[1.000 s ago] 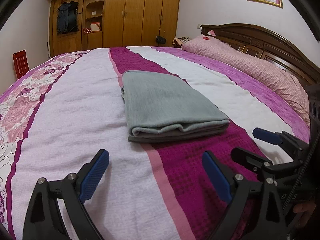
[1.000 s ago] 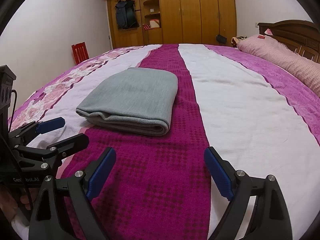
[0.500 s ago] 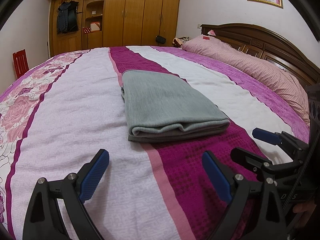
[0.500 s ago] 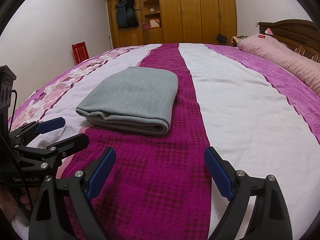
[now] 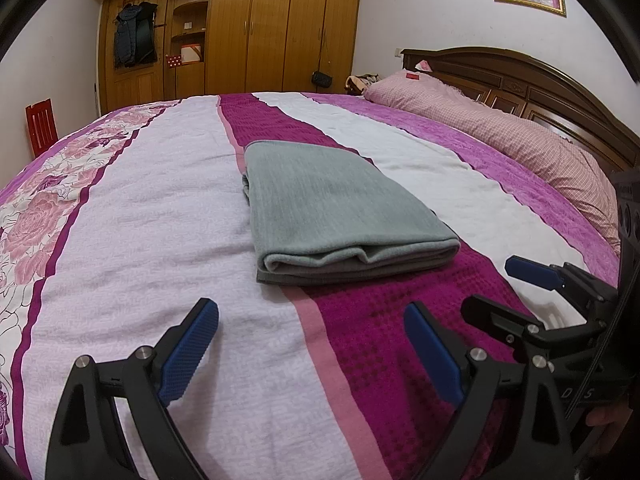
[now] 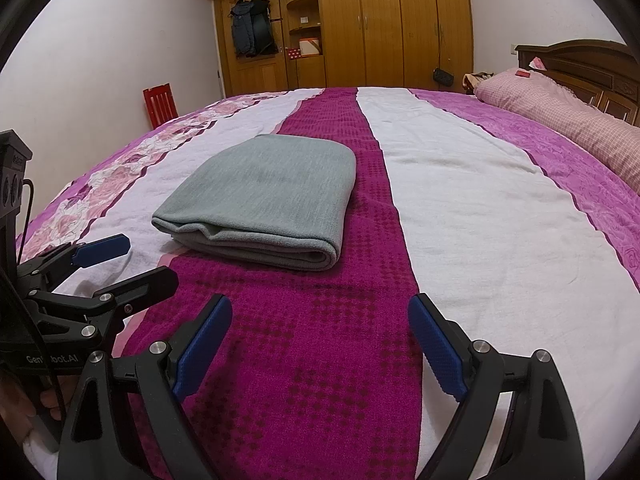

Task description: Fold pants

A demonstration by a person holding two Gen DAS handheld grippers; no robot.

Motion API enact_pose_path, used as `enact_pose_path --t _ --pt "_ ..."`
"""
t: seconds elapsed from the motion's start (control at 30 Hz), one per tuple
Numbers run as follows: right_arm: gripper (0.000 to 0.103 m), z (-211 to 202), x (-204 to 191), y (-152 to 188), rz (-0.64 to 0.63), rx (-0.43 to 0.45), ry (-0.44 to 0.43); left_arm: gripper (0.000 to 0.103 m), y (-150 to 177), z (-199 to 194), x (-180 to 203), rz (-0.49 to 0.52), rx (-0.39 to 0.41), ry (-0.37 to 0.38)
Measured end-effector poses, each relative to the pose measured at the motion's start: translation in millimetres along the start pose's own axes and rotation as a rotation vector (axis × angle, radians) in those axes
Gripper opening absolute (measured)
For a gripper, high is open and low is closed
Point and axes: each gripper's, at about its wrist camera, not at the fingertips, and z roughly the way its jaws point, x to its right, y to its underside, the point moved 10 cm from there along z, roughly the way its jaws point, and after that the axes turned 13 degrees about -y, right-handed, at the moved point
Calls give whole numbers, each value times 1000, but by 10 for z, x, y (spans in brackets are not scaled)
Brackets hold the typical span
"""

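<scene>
The grey pants [image 5: 336, 208] lie folded into a flat rectangular bundle on the striped bedspread [image 5: 132, 216]; they also show in the right wrist view [image 6: 264, 196]. My left gripper [image 5: 312, 344] is open and empty, held above the bed short of the bundle's near edge. My right gripper [image 6: 320, 336] is open and empty, also short of the bundle, to its right. The right gripper shows at the right of the left wrist view [image 5: 516, 292], and the left gripper at the left of the right wrist view [image 6: 132, 260].
A pink pillow [image 5: 500, 136] and dark wooden headboard [image 5: 532, 84] lie along the right. A wooden wardrobe [image 5: 256, 32] stands at the far end, with a dark bag [image 5: 134, 38] hanging on it. A red chair [image 5: 40, 124] stands by the left wall.
</scene>
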Motion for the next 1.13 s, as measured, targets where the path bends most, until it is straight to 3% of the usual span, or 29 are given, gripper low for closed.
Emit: enact_pose_path --t 1.13 --pt "89 19 3 35 -11 -19 6 96 19 11 4 -6 -11 -14"
